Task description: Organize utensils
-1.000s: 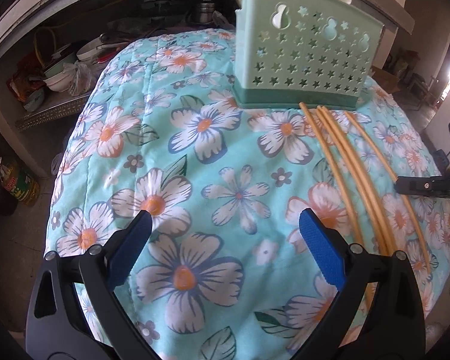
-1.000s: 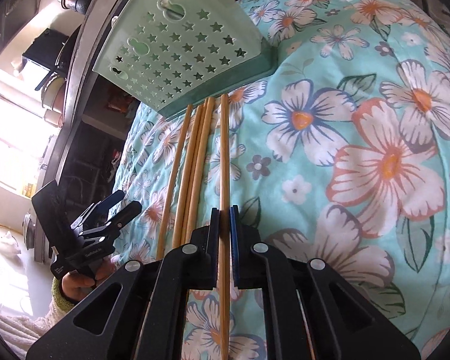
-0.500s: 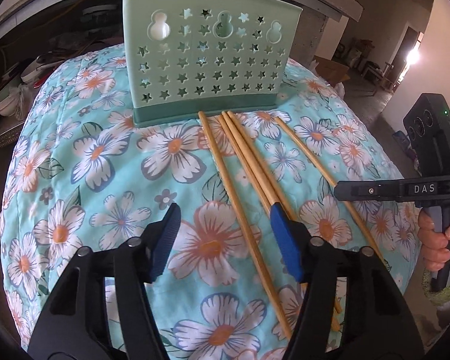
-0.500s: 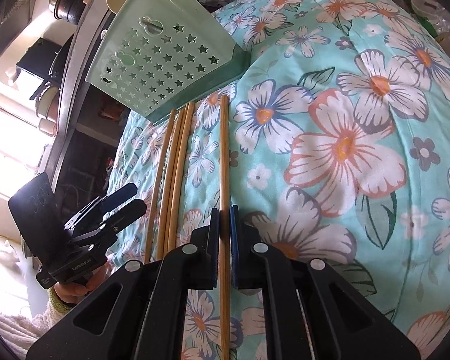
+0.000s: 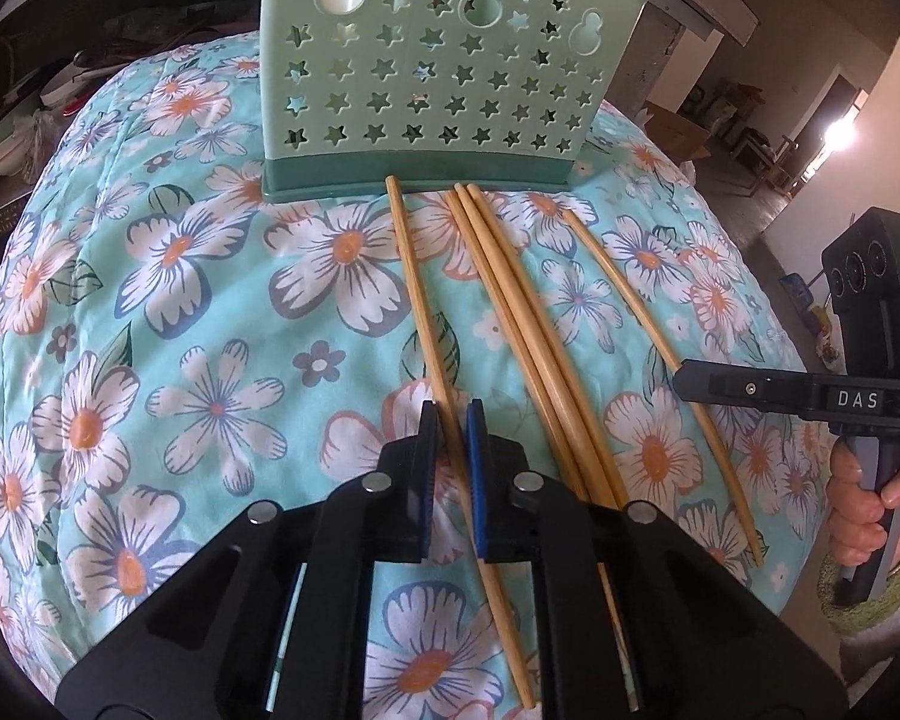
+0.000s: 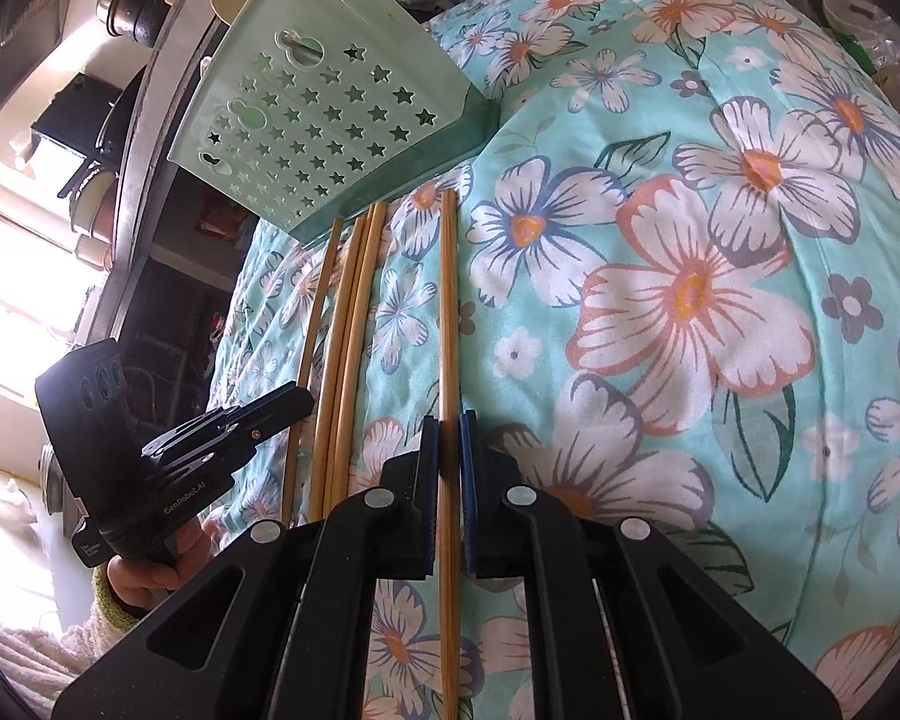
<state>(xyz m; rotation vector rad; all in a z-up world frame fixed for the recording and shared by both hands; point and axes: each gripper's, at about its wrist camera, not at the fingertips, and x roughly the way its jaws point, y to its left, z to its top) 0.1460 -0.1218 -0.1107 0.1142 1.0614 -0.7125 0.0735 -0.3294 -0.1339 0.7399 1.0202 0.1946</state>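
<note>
Each gripper is closed on one chopstick: the left gripper (image 5: 448,414) on the leftmost chopstick (image 5: 411,264), the right gripper (image 6: 448,426) on the rightmost chopstick (image 6: 448,300). Both long axes point to 12 o'clock, at the green holder (image 5: 426,60) on the floral worktop (image 5: 168,312).

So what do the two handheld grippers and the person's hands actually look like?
Both are black plastic. The left gripper and right gripper have blue ribbed pads on the fingers and silver pivot rivets. The right one has white "DAS" lettering, the left "GenRobot.AI". Each has a pistol handle in a bare hand; a cream knit cuff is at the left wrist.
</note>
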